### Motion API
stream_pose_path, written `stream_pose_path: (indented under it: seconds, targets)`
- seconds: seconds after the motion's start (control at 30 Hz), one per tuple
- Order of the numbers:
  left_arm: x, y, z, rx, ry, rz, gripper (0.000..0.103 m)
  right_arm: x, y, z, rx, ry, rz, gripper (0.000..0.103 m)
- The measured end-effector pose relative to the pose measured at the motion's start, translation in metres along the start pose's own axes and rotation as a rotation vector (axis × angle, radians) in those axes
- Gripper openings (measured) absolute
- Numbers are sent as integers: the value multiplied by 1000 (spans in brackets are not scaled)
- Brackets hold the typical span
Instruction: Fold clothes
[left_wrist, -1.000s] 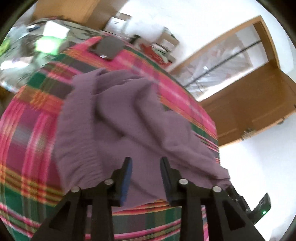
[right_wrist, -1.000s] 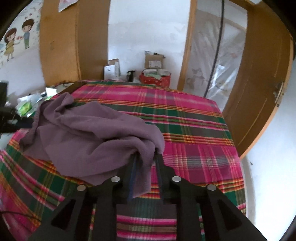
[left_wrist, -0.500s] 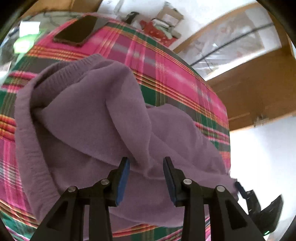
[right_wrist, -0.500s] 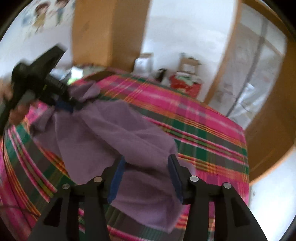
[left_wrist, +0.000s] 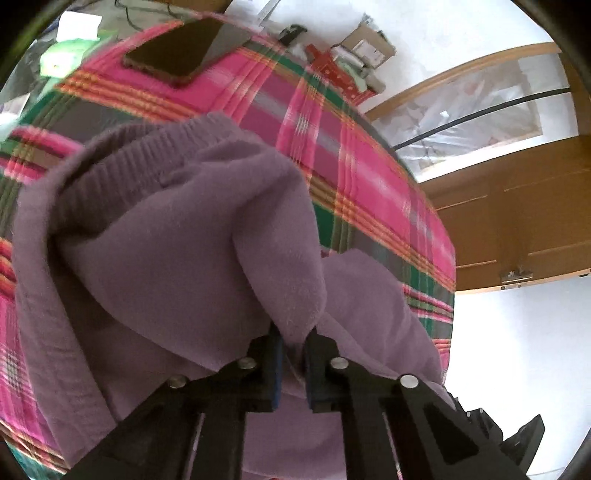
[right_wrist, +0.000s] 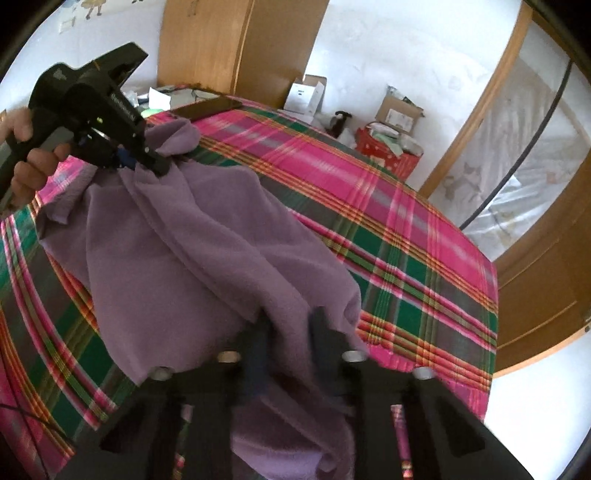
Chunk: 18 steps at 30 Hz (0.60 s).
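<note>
A crumpled purple garment (left_wrist: 177, 258) lies on a plaid pink-and-green bedspread (left_wrist: 351, 155). My left gripper (left_wrist: 293, 343) is closing, and its pads pinch a raised fold of the cloth near the ribbed hem. From the right wrist view, that left gripper (right_wrist: 162, 168) holds the garment (right_wrist: 207, 258) up at its far left corner, with a hand (right_wrist: 26, 162) on the handle. My right gripper (right_wrist: 291, 328) is closing too, with a bunched fold at the garment's near edge between its fingers. The cloth hangs stretched between the two grips.
A dark phone (left_wrist: 177, 55) lies on the bedspread's far corner, beyond the garment. Past the bed are a red box (right_wrist: 388, 151), cardboard boxes and a wooden wardrobe (right_wrist: 236, 48). A wooden door (right_wrist: 546, 295) stands to the right. Bare bedspread (right_wrist: 406, 240) spreads right of the garment.
Both grippers stood open over the cloth half a second ago; both have now come together on folds of it. The left one moved in closer to the garment.
</note>
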<state>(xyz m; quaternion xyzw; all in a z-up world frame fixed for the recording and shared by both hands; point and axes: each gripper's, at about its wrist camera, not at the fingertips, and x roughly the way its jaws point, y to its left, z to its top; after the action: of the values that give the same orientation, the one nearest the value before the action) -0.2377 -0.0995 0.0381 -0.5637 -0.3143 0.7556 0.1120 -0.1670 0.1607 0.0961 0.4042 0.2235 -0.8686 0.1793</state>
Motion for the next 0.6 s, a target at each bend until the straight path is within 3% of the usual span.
stream_pose_path:
  seconds: [0.23, 0.6]
  targets:
    - [-34, -4, 12, 2, -124, -52, 6, -18, -9, 33, 72, -125, -53, 10]
    - [-59, 9, 33, -19, -255, -34, 6, -3, -7, 98, 113, -237, -108, 9]
